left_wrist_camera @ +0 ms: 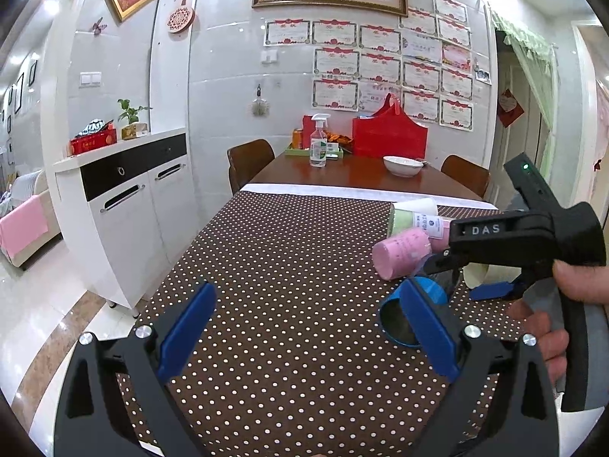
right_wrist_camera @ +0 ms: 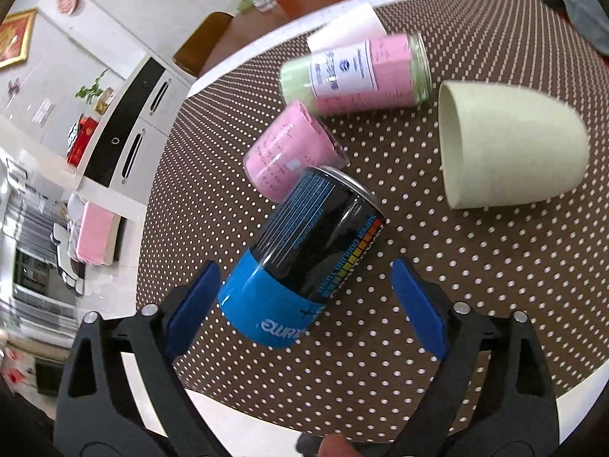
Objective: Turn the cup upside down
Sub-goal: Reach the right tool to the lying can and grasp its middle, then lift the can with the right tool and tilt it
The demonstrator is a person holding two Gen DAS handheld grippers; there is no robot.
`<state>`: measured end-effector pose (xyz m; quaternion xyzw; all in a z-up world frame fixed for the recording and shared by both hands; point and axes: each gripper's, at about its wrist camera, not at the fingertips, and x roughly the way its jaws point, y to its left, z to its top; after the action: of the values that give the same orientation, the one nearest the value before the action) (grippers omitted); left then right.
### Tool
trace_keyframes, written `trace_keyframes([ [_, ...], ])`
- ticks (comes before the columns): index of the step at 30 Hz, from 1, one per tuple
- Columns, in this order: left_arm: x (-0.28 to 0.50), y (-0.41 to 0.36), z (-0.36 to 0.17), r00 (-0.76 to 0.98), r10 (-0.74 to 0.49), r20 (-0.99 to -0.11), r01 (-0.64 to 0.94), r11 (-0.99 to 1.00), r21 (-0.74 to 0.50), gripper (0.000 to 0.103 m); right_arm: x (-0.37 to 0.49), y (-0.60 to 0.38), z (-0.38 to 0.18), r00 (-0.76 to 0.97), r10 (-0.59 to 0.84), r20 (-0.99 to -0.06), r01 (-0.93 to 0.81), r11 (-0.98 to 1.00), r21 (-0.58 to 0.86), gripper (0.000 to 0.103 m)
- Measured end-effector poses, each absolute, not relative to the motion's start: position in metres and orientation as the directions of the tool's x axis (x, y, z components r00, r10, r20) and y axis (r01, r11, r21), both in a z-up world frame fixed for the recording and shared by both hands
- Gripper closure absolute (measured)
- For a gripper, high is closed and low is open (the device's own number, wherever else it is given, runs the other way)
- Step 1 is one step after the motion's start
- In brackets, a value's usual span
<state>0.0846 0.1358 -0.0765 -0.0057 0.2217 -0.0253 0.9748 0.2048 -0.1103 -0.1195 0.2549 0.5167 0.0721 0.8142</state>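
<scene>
Several cups lie on their sides on the polka-dot cloth (right_wrist_camera: 437,266). A blue and black can-shaped cup (right_wrist_camera: 304,262) lies between the open fingers of my right gripper (right_wrist_camera: 306,304), which does not grip it. Beyond it lie a pink cup (right_wrist_camera: 289,148), a clear jar with pink and green paper (right_wrist_camera: 357,76), a white paper cup (right_wrist_camera: 350,26) and a cream cup (right_wrist_camera: 506,144). In the left wrist view my left gripper (left_wrist_camera: 304,327) is open and empty, with the blue cup (left_wrist_camera: 399,320) behind its right finger and the right gripper's body (left_wrist_camera: 533,236) above it.
Farther along the wooden table (left_wrist_camera: 361,175) stand a spray bottle (left_wrist_camera: 319,141), a white bowl (left_wrist_camera: 402,165), a red bag (left_wrist_camera: 388,133) and a green tray. Chairs stand at both sides. A white cabinet (left_wrist_camera: 125,198) is to the left.
</scene>
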Motion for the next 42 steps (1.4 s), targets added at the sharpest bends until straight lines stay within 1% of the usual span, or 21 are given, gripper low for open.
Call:
trace_keyframes([
  [3, 0.089, 0.137, -0.079, 0.898, -0.047, -0.438, 0.042, 0.999, -0.022, 0.007, 0.213, -0.108, -0.124, 0.436, 0.388, -0.812, 0.177, 0.847, 0.5, 0.02],
  [8, 0.094, 0.139, -0.086, 0.892, -0.05, -0.45, 0.04, 0.999, -0.031, 0.007, 0.226, -0.106, -0.131, 0.404, 0.354, -0.844, 0.231, 0.853, 0.468, 0.025],
  [14, 0.097, 0.137, -0.093, 0.883, -0.051, -0.467, 0.043, 0.999, -0.028, 0.007, 0.243, -0.1, -0.143, 0.344, 0.338, -0.876, 0.244, 0.869, 0.431, 0.026],
  [15, 0.097, 0.136, -0.094, 0.882, -0.052, -0.468, 0.044, 0.999, -0.029, 0.007, 0.246, -0.099, -0.147, 0.325, 0.345, -0.881, 0.249, 0.867, 0.431, 0.024],
  [17, 0.097, 0.135, -0.096, 0.88, -0.053, -0.471, 0.045, 0.999, -0.028, 0.007, 0.247, -0.097, -0.145, 0.323, 0.326, -0.888, 0.232, 0.883, 0.408, 0.033],
  [22, 0.092, 0.132, -0.095, 0.879, -0.052, -0.474, 0.048, 0.999, -0.02, 0.007, 0.24, -0.107, -0.142, 0.33, 0.367, -0.87, 0.191, 0.876, 0.443, 0.035],
  [29, 0.088, 0.118, -0.089, 0.88, -0.051, -0.472, 0.059, 0.998, 0.003, 0.007, 0.216, -0.133, -0.136, 0.388, 0.426, -0.817, 0.127, 0.853, 0.505, 0.035],
  [35, 0.084, 0.102, -0.083, 0.882, -0.045, -0.469, 0.064, 0.998, 0.025, 0.007, 0.185, -0.156, -0.117, 0.515, 0.45, -0.73, 0.008, 0.849, 0.529, 0.035],
  [38, 0.082, 0.094, -0.08, 0.886, -0.045, -0.462, 0.068, 0.997, 0.034, 0.007, 0.167, -0.168, -0.106, 0.614, 0.427, -0.664, -0.06, 0.864, 0.5, 0.035],
  [41, 0.08, 0.089, -0.078, 0.887, -0.047, -0.459, 0.07, 0.997, 0.033, 0.007, 0.142, -0.171, -0.102, 0.735, 0.353, -0.579, -0.128, 0.911, 0.393, 0.035],
  [42, 0.08, 0.087, -0.078, 0.887, -0.048, -0.46, 0.071, 0.997, 0.033, 0.007, 0.135, -0.172, -0.105, 0.755, 0.335, -0.564, -0.136, 0.921, 0.365, 0.034],
])
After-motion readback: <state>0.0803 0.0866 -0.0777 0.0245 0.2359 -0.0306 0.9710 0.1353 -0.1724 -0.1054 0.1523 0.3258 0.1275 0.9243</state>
